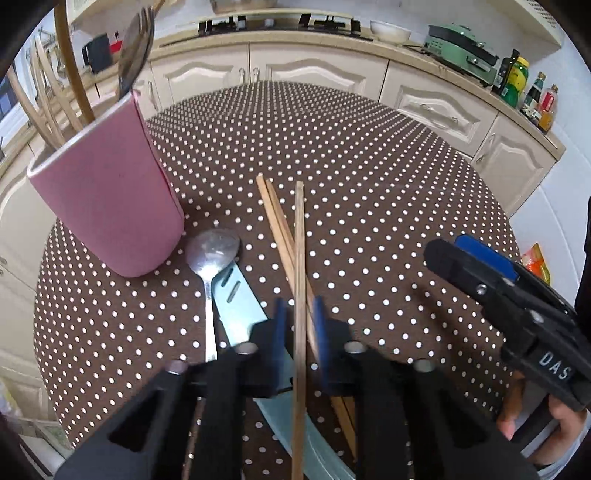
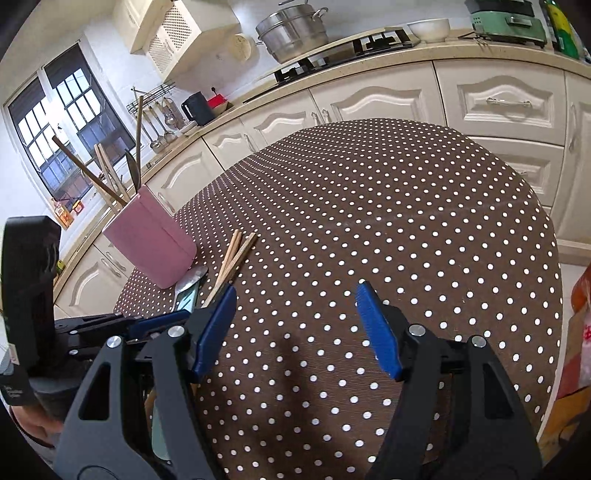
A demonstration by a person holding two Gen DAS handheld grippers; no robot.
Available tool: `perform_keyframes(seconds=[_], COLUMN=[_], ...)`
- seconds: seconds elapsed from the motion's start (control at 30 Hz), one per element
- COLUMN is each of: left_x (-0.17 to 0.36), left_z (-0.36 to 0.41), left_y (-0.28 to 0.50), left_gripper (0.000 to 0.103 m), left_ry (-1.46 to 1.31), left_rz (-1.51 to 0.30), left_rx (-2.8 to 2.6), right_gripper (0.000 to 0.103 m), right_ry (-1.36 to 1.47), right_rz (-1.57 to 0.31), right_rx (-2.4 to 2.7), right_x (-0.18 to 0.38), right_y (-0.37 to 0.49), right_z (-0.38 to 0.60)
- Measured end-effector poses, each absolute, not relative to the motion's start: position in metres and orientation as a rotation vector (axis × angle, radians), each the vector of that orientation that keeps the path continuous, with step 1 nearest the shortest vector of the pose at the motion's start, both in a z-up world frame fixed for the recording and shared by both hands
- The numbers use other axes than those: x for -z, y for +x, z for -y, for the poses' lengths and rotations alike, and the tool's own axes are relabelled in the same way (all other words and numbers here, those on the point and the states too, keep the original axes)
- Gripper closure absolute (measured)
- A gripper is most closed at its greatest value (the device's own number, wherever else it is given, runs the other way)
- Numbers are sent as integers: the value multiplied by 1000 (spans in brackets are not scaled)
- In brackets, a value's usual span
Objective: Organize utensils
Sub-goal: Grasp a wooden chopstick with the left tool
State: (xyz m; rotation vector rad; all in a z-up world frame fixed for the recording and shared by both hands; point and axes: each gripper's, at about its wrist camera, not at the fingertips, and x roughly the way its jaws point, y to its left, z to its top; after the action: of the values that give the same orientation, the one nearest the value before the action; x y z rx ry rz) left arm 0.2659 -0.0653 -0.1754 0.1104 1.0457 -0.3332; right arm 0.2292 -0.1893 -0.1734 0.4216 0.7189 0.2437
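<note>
Bare tablecloth (image 2: 369,221) right of pink holder (image 2: 155,243).

I see a round table with a brown spotty cloth (image 2: 388,229). Behind it are cream cupboards (image 2: 369,99). On the counter sit a big silver pot (image 2: 293,31), a white bowl (image 1: 390,30), a green cooker (image 1: 461,48) and some bottles (image 1: 524,86).

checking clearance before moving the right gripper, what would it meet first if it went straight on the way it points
Most likely the bare brown polka-dot tablecloth: the open right gripper angles down at it, with nothing between its blue fingers. The wooden chopsticks and pink utensil holder lie off to its left.
</note>
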Motion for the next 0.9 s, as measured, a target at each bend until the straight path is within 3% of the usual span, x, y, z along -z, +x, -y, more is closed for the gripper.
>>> perform_keyframes(seconds=[0.1, 0.47, 0.9], left_x=[176, 159, 153], left_z=[67, 28, -52], left_y=[269, 245, 191], left_gripper=[96, 97, 97], left_ry=[108, -1, -117], left_rz=[-1046, -1000, -976], left_rx=[339, 362, 330], right_gripper=[36, 36, 36], right_ry=[426, 384, 215], right_rz=[-725, -748, -813], right_rx=[-247, -262, -383], right_x=[173, 167, 151], right_y=[231, 234, 243], right_z=[191, 177, 97])
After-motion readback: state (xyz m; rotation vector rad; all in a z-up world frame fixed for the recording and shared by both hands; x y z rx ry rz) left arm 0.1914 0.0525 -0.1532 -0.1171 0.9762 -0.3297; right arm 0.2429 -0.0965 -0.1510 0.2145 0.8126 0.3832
